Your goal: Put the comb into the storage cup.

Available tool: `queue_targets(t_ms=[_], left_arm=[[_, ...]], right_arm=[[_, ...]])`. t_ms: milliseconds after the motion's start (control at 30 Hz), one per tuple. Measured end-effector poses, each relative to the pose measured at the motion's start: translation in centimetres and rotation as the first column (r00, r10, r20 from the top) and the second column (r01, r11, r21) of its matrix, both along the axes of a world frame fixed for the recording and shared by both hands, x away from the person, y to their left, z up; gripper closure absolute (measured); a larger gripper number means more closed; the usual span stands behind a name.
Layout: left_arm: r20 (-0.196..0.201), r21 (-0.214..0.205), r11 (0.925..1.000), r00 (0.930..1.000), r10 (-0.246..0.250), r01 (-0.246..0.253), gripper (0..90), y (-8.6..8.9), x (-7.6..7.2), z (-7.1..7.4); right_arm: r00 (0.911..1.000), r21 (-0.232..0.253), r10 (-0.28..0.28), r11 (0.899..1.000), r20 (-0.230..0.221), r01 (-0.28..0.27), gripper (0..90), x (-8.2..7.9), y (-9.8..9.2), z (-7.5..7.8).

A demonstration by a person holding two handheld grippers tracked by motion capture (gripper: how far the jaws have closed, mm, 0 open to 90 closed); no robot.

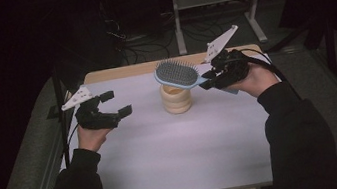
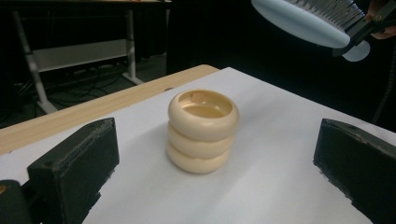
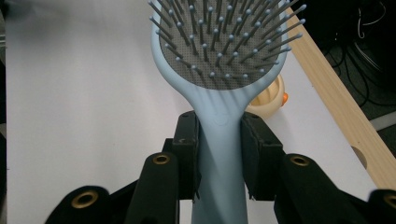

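Overhead, the right tool (image 1: 210, 79) clamps a pale-blue bristled hairbrush (image 1: 177, 74) above a ribbed cream holder (image 1: 176, 99); left tool (image 1: 117, 103) gapes.

A pale blue plastic hairbrush (image 3: 219, 93) carries a grey bristle pad set with rows of grey pins. The ribbed cream-coloured holder (image 2: 202, 130) is plain. Both black claws are matt. The desk (image 1: 175, 154) is white, edged in light wood.
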State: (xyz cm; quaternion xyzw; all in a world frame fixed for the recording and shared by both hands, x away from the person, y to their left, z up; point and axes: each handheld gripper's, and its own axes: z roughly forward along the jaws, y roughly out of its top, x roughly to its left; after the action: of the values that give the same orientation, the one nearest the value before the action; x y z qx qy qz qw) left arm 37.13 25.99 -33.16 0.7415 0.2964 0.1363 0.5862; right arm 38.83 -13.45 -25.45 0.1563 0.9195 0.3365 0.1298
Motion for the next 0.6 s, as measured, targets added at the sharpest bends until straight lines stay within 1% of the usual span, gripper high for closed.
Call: queue_targets(t_ms=[67, 133, 167, 200, 300, 333, 367, 400, 433, 500, 567, 600], left_arm=[[-0.012, 0.002, 0.9999, 0.9998, -0.014, 0.014, 0.0, -0.7, 0.4, 0.2], [-0.016, 0.016, 0.9994, 0.9994, -0.029, 0.029, 0.0, -1.6, 0.6, 0.3], [-0.019, 0.011, 0.9992, 0.9991, -0.039, 0.039, 0.0, -2.1, 0.8, 0.3], [-0.022, 0.005, 0.9989, 0.9987, -0.047, 0.047, 0.0, -2.4, 0.8, 0.3], [-0.035, -0.021, 0.9978, 0.9974, -0.064, 0.063, 0.0, -3.5, 1.3, 0.5], [-0.043, -0.024, 0.9975, 0.9968, -0.067, 0.066, 0.0, -3.7, 1.5, 0.5], [-0.056, -0.035, 0.9970, 0.9959, -0.071, 0.069, 0.0, -4.0, 1.8, 0.5], [-0.060, -0.045, 0.9965, 0.9955, -0.073, 0.070, 0.0, -4.1, 1.9, 0.6], [-0.064, -0.067, 0.9955, 0.9954, -0.071, 0.067, 0.0, -4.3, 2.1, 0.7], [-0.078, -0.096, 0.9938, 0.9949, -0.064, 0.057, 0.0, -4.5, 2.3, 1.0], [-0.100, -0.103, 0.9930, 0.9927, -0.068, 0.057, 0.0, -4.9, 2.5, 1.4], [-0.102, -0.093, 0.9942, 0.9927, -0.063, 0.054, 0.0, -5.1, 2.6, 1.6]], right_arm=[[1.0000, -0.002, -0.003, 1.000, 0.004, 0.003, 68.3, 0.1, 0.0, 0.1], [1.0000, 0.005, -0.007, 1.000, 0.006, 0.007, 68.3, 0.1, 0.1, 0.2], [0.9999, 0.006, -0.005, 1.000, 0.009, 0.005, 68.3, 0.1, 0.2, 0.3], [0.9999, 0.013, -0.002, 1.000, 0.011, 0.002, 68.3, 0.2, 0.3, 0.4], [0.9999, 0.013, 0.006, 1.000, 0.016, -0.006, 68.3, 0.3, 0.7, 0.6], [0.9999, 0.013, 0.006, 1.000, 0.015, -0.007, 68.3, 0.4, 0.9, 0.6], [0.9999, 0.011, 0.007, 1.000, 0.016, -0.007, 68.3, 0.4, 1.0, 0.7], [0.9998, 0.010, 0.005, 1.000, 0.020, -0.006, 68.3, 0.5, 1.1, 0.8], [0.9998, 0.009, 0.006, 1.000, 0.021, -0.006, 68.3, 0.5, 1.2, 0.8], [0.9997, 0.014, 0.009, 1.000, 0.023, -0.010, 68.3, 0.5, 1.5, 0.8], [0.9996, 0.015, 0.012, 1.000, 0.025, -0.012, 68.3, 0.6, 1.7, 0.8], [0.9996, 0.020, 0.011, 1.000, 0.024, -0.012, 68.3, 0.6, 1.8, 0.8]])
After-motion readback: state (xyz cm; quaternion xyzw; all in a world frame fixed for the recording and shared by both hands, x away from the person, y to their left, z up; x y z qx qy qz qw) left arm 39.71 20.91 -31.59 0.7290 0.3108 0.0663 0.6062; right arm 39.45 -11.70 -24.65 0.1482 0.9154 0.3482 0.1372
